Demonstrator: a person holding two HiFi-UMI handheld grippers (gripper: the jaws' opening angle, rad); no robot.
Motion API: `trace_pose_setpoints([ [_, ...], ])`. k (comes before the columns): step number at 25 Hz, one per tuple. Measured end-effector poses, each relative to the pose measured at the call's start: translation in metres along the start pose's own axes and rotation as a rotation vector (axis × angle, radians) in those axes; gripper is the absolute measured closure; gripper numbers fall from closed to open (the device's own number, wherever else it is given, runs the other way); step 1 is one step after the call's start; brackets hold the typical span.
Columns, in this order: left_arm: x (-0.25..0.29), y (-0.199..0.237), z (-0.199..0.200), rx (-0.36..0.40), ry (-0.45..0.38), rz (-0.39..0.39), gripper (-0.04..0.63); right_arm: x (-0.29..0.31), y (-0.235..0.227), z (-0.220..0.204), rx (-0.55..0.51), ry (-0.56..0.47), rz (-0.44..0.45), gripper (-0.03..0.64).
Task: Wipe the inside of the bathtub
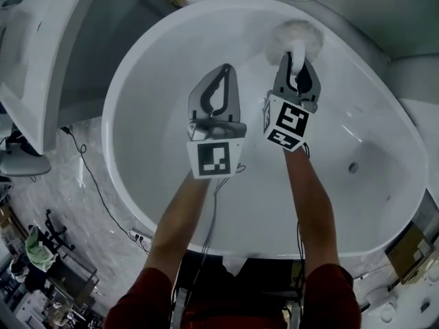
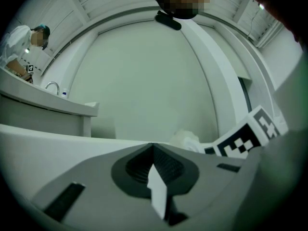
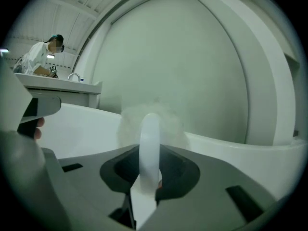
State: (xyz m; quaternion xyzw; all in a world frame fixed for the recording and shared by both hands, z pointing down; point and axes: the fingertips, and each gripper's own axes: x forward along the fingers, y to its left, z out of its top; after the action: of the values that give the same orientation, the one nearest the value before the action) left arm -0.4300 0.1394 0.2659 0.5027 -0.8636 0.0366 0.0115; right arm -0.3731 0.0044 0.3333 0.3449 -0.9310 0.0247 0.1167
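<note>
The white oval bathtub (image 1: 130, 81) fills the head view. My right gripper (image 1: 296, 60) is shut on the white handle (image 3: 150, 138) of a fluffy white wiper (image 1: 295, 36), whose head presses against the tub's far inner wall just under the rim. The fluffy head (image 3: 149, 117) shows beyond the jaws in the right gripper view. My left gripper (image 1: 223, 68) hovers over the tub's inside, a little left of the right one, shut with nothing held. In the left gripper view the closed gripper (image 2: 154, 150) points at the tub wall, with the wiper (image 2: 185, 138) to its right.
The drain (image 1: 353, 168) lies at the tub's right end. A black cable (image 1: 89, 177) runs over the marble floor on the left, near clutter (image 1: 34, 252). Another white fixture (image 1: 41, 67) stands at upper left. A person in white (image 3: 41, 54) stands far off by a counter.
</note>
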Motion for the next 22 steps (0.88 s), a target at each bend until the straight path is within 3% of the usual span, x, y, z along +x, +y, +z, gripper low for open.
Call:
trace_pose_setpoints([
  [6, 0.013, 0.006, -0.006, -0.016, 0.005, 0.001, 0.58, 0.042, 0.015, -0.002, -0.062, 0.004, 0.002, 0.522],
  [11, 0.021, 0.0, -0.015, -0.005, 0.017, -0.008, 0.58, 0.043, 0.015, -0.002, -0.072, -0.036, 0.007, 0.522],
  [22, 0.034, -0.038, -0.018, -0.006, 0.032, -0.043, 0.58, 0.036, 0.004, -0.004, -0.112, -0.03, 0.104, 0.523],
])
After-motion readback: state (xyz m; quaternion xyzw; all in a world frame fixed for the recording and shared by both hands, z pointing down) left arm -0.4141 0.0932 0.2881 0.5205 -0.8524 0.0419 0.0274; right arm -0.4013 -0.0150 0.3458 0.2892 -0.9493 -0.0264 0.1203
